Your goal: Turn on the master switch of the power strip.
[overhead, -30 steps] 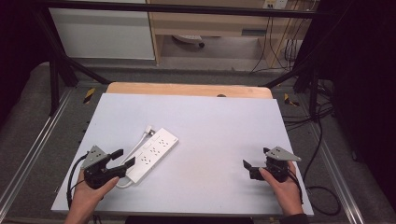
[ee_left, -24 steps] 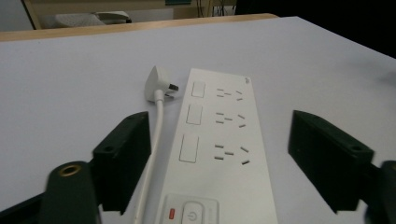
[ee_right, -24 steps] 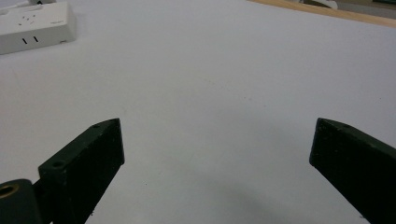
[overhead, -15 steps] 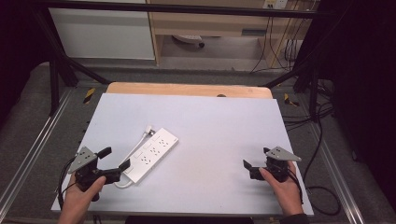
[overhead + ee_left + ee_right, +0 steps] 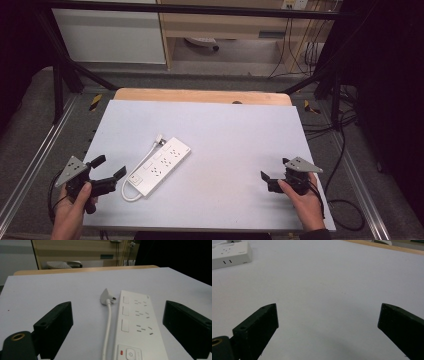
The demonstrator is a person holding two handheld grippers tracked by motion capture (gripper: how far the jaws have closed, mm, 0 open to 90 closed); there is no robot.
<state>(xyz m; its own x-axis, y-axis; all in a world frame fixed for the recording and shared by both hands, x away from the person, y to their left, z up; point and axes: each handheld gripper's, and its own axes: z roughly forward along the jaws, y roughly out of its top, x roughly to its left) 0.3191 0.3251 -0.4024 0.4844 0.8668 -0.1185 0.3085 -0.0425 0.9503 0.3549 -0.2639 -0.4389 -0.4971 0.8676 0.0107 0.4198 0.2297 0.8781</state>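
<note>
A white power strip [image 5: 160,165] lies at a slant on the pale table [image 5: 225,130], left of centre. Its short white cable [image 5: 136,172] loops along its left side and ends in a white plug [image 5: 160,140] by its far end. In the left gripper view the power strip [image 5: 135,322], the cable [image 5: 107,325] and the plug [image 5: 107,297] lie straight ahead. My left gripper [image 5: 109,167] is open near the table's front left corner, just short of the strip's switch end. My right gripper [image 5: 274,170] is open at the front right, holding nothing.
A wooden board edge [image 5: 200,96] runs along the table's far side. Dark floor, metal rails [image 5: 30,165] and trailing cables [image 5: 345,150] surround the table. In the right gripper view a corner of the power strip [image 5: 230,253] sits at upper left across bare table.
My left gripper has drawn back toward the front left corner, away from the power strip's near end. The right gripper and the strip have stayed still.
</note>
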